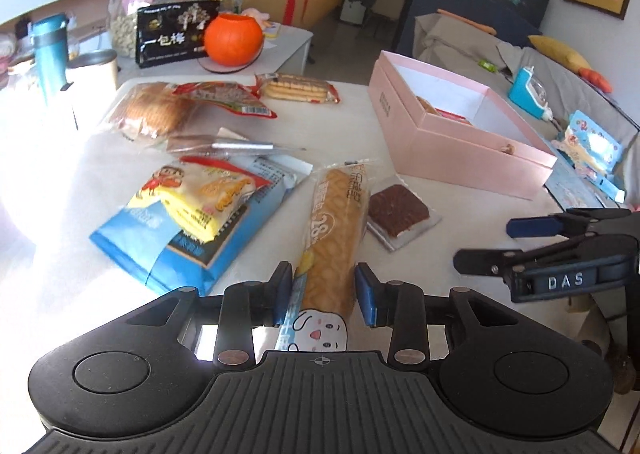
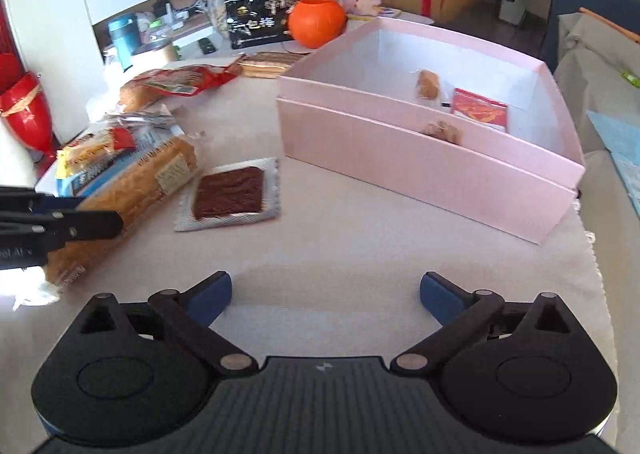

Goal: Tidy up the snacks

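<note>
The bread roll (image 1: 334, 230) lies on the counter (image 1: 460, 254), near end between the left gripper (image 1: 325, 294) fingers. These are narrow and astride it; contact with the wrapper cannot be confirmed. The right gripper (image 2: 326, 296) hovers with fingers wide, empty. The pink box (image 2: 420, 158), well apart, holds three snacks. The roll is probably light and soft, its wrapper slippery: grip mid-body, with moderate force, to avoid crushing.

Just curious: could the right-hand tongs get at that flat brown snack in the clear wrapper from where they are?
Probably yes. The right tongs are open and empty, and only bare tablecloth separates them from the flat brown snack.
</note>
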### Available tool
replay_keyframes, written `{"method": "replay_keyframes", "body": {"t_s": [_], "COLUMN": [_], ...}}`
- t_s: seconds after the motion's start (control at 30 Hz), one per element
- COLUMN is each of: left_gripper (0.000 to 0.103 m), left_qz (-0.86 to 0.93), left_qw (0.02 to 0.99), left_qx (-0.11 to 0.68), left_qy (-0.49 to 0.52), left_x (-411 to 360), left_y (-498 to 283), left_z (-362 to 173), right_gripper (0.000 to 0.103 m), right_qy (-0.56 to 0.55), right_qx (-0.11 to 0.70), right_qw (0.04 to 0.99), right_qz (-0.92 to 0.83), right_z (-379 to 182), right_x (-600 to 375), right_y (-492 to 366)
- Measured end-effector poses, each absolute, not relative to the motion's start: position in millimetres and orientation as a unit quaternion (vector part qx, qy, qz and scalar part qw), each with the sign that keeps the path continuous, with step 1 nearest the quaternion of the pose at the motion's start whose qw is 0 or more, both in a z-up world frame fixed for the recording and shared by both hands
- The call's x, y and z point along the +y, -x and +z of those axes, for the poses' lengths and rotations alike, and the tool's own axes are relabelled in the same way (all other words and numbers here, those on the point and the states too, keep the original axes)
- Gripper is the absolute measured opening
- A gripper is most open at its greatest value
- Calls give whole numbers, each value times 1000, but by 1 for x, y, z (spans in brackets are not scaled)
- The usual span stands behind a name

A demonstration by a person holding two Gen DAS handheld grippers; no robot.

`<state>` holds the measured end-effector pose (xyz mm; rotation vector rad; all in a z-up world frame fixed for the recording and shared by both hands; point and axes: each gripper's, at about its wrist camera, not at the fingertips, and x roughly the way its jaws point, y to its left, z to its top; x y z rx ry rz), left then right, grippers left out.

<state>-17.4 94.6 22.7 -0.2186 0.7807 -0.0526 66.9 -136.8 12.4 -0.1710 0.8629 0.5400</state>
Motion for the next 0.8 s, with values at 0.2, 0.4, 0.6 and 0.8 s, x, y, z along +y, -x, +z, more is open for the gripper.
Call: {"method": "replay_keyframes", "body": {"t_s": [0.2,0.4,0.6,0.8], "left_gripper": [39,39,39,40], "left_qz": [-34,-71,-103,-119], "left_qw": [916,910,905,907], "left_qx": [388,398,400,398], "left_qy": [95,95,98,73], "left_x": [90,89,81,58], "left_y": [31,43,41,27], "left_z": [21,22,21,23], "right_gripper": [91,59,59,87], "right_qy": [78,122,172,225], "right_qx": [387,374,373,363], "right_qw": [880,874,849,853], "right_qz": [264,285,333,300], "right_z": [16,15,19,21], "right_x": [-90,-54,-89,-143], "right_y": [-72,-77,-41,-18]}}
